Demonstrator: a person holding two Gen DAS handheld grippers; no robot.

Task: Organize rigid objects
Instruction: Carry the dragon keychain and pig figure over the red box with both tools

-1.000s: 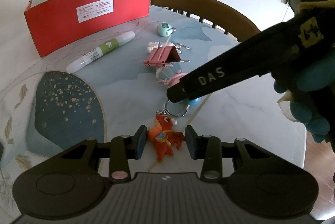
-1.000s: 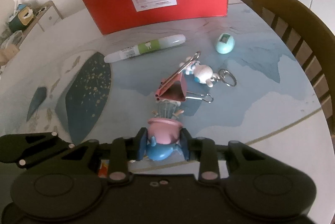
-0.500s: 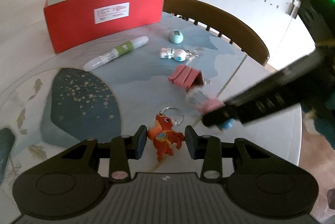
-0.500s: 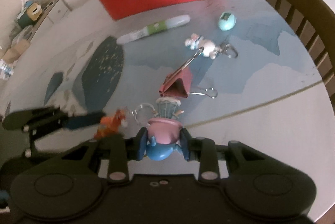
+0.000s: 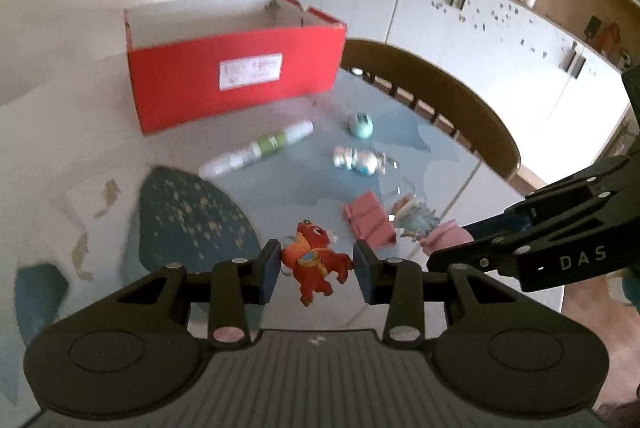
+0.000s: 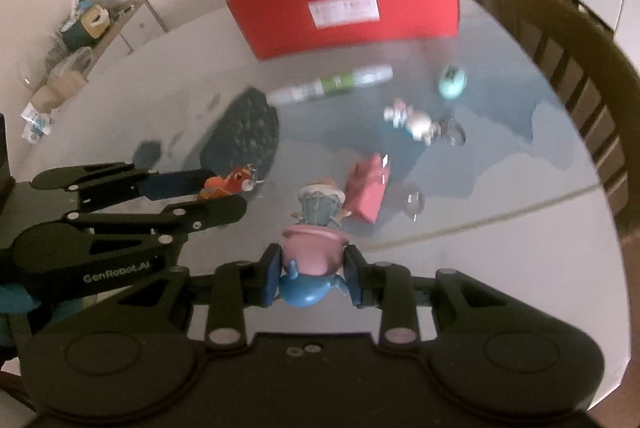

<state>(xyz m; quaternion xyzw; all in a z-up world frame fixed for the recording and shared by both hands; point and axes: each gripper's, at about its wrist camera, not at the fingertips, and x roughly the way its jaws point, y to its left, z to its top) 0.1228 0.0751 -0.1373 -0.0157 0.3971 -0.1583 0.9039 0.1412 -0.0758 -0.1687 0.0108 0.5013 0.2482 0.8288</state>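
My left gripper (image 5: pixel 314 266) is shut on an orange dragon keychain (image 5: pixel 316 260) and holds it above the table. My right gripper (image 6: pixel 312 274) is shut on a pink and blue figurine (image 6: pixel 314 248), also lifted; it also shows in the left wrist view (image 5: pixel 436 234). The open red box (image 5: pixel 236 76) stands at the far side of the table, also in the right wrist view (image 6: pixel 348 14). On the table lie a white-green tube (image 5: pixel 256 150), a teal egg toy (image 5: pixel 361 125), a white-blue keychain figure (image 5: pixel 358 160) and a pink binder clip (image 5: pixel 368 220).
A wooden chair (image 5: pixel 432 104) stands at the table's far right edge. White cabinets (image 5: pixel 480 16) line the back wall. A dark blue patterned patch (image 5: pixel 192 216) marks the round table top. A low cabinet with clutter (image 6: pixel 84 32) stands off to the left.
Both grippers have risen with their toys, and the table items look farther below. The right gripper has moved alongside the left one. The red box's open top is now in view.
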